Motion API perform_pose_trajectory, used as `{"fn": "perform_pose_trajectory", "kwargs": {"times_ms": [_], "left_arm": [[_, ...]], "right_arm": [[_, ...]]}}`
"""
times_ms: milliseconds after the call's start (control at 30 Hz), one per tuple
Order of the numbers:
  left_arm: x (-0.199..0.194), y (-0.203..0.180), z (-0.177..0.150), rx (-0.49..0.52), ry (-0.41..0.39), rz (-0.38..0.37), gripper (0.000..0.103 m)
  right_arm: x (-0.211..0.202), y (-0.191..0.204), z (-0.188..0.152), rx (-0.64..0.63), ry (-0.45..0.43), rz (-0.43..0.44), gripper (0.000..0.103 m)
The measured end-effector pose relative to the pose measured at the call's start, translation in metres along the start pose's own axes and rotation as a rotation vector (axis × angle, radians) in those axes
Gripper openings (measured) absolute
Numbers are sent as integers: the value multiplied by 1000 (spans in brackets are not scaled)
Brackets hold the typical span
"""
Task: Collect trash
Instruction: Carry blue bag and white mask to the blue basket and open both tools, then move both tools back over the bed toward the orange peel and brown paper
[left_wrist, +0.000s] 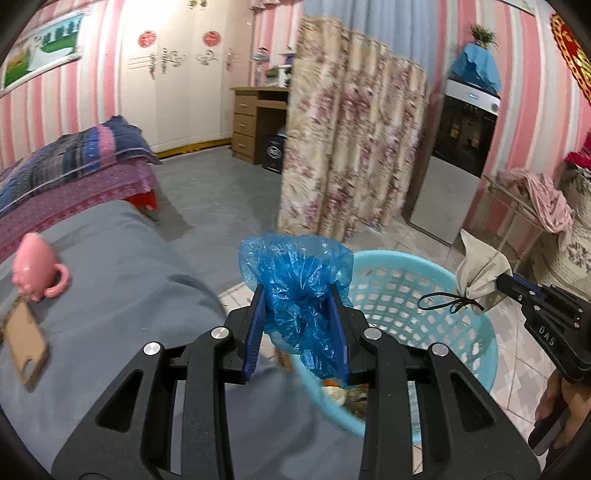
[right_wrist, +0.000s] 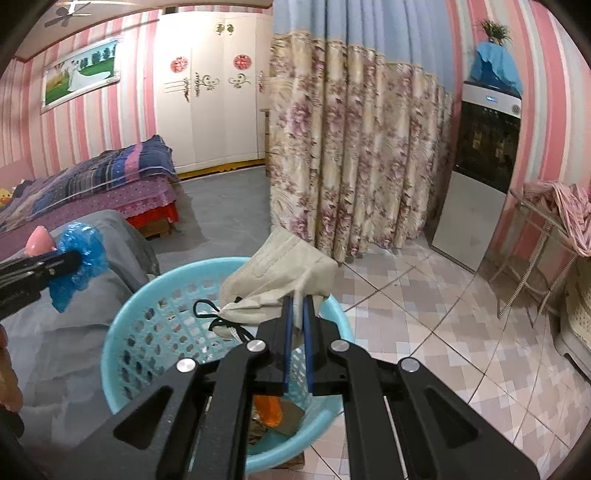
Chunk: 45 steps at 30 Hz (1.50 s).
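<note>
My left gripper (left_wrist: 298, 295) is shut on a crumpled blue plastic bag (left_wrist: 295, 273) and holds it above the near rim of a light blue perforated basket (left_wrist: 424, 269). It also shows in the right wrist view (right_wrist: 79, 260), with the bag (right_wrist: 77, 254). My right gripper (right_wrist: 298, 301) is shut on a beige face mask (right_wrist: 277, 269) with black ear loops, held over the basket (right_wrist: 122, 325). The mask also shows in the left wrist view (left_wrist: 480, 273), at the tip of the right gripper (left_wrist: 506, 282). Some trash lies in the basket's bottom (right_wrist: 273, 410).
A grey-covered sofa or bed (left_wrist: 110, 314) at left carries a pink mug (left_wrist: 37, 269) and a phone case (left_wrist: 26, 339). A floral curtain (left_wrist: 343, 147), a black-and-white fridge (left_wrist: 454, 158) and a rack with pink clothes (left_wrist: 535, 199) stand behind.
</note>
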<state>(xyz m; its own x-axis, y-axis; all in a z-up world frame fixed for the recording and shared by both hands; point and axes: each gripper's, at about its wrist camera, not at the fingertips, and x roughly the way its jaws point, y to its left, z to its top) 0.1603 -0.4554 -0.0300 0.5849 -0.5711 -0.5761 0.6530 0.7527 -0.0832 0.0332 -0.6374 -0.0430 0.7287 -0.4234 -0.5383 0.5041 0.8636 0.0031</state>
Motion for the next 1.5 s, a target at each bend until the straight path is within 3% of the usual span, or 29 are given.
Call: {"fn": "perform_pose_trajectory", "kwargs": {"times_ms": [133,200,300,433,567,933,967,1067,1133,1200,1367,1500], "left_arm": [[14,-22,-2,42,12,-22,38],[17,-27,-5,53,18,-15,64],[14,-24,-7,54,-3,5,72],[6,-12,-6,55,-11,58,74],[-16,4,0,39,-55,119,84],[-69,53,-8,-23,-77,216,90],[-72,58,-8,-34,-77,220,91],[-85,77,-13,-74,-90,252,94],[-90,87,-14,-78,-89,282,94],[-96,100,-16,-103,-95,295,94],[-110,131,-17,-170,-109,307,94],[-121,147,-20,-156,-120,354,96]], "right_arm": [[4,-8,-5,13,13,-9,6],[6,-10,-7,14,17,-10,6],[6,-9,-9,10,19,-11,6],[7,-6,-11,11,23,-7,6],[10,4,-12,-7,31,-8,6],[14,39,0,-20,20,-19,10],[14,42,1,-21,23,-19,18],[16,48,-1,-17,16,-26,61],[20,51,-4,-15,22,-20,69],[22,54,-6,-7,24,-21,84],[22,67,-1,-1,5,-46,95],[17,88,9,-28,-19,-33,97]]}}
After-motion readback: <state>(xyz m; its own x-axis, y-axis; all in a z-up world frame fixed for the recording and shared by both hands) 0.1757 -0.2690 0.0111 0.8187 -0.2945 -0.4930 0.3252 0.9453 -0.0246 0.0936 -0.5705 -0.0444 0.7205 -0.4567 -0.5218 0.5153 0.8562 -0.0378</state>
